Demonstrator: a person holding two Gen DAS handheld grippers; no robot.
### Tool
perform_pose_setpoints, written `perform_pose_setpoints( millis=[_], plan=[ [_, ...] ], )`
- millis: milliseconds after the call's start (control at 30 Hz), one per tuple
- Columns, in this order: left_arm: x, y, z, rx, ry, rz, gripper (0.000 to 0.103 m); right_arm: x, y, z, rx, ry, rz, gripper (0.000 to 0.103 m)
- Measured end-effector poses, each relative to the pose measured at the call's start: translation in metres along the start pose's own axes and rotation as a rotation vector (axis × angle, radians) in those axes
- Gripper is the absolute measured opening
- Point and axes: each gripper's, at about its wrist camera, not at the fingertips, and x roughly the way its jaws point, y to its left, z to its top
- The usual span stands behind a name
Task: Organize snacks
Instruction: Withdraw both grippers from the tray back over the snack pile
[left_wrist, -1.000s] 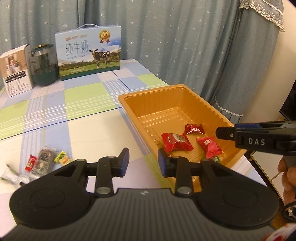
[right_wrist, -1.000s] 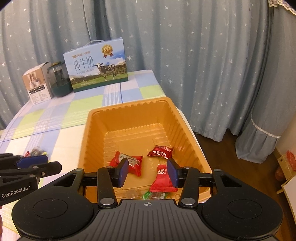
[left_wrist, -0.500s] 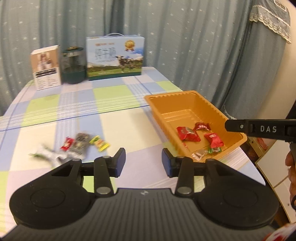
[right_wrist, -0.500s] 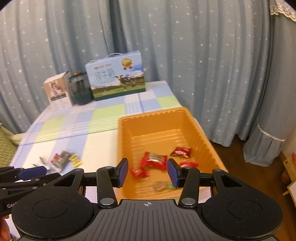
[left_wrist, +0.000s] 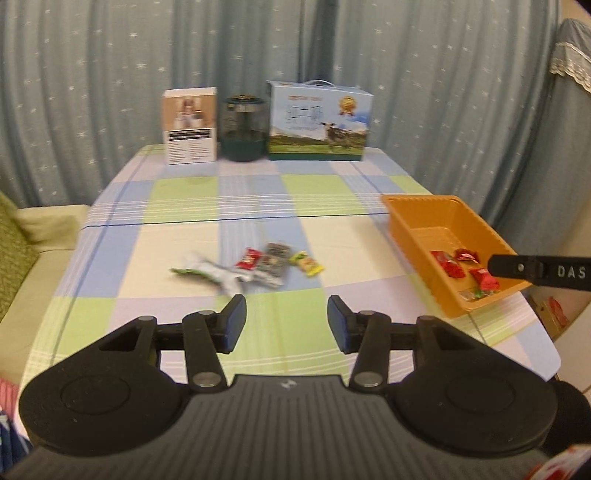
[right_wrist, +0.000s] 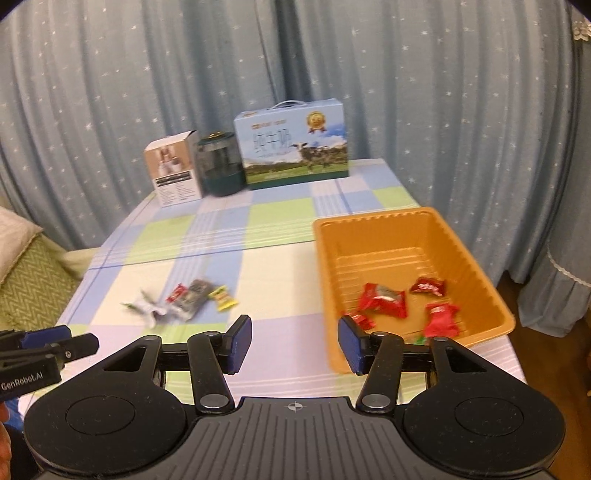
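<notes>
1. Two grippers hang empty over the table's near edge: the left gripper (left_wrist: 287, 319) and the right gripper (right_wrist: 294, 345) both have their jaws spread wide, probably readied for the next pickup.
2. Four loose snacks (left_wrist: 258, 264) lie clustered mid-table toward the left edge, apparently awaiting sorting; several red packets (right_wrist: 384, 301) already sit in the orange tray (right_wrist: 491, 291) by the right edge.
3. Along the far edge stand a milk carton (right_wrist: 291, 146) printed with a cow, a dark jar (right_wrist: 218, 166) and a small box (right_wrist: 173, 171), likely set clear of the work.
4. Readable writing: "DAS" on the right tool, "GenRobot.AI" on the left; the carton's characters are blurred.
</notes>
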Motion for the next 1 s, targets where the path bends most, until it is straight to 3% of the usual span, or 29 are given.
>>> perform_pose_setpoints(
  millis=[533, 1000],
  plan=[
    [-0.003, 0.040, -0.008, -0.062, 0.016, 0.055, 0.047, 0.010, 0.033, -0.013, -0.046, 0.033, 0.046, 0.055],
    [0.041, 0.059, -0.009, -0.071, 0.072, 0.063, 0.050, 0.056, 0.043, -0.014, -0.052, 0.067, 0.069, 0.055]
  ],
)
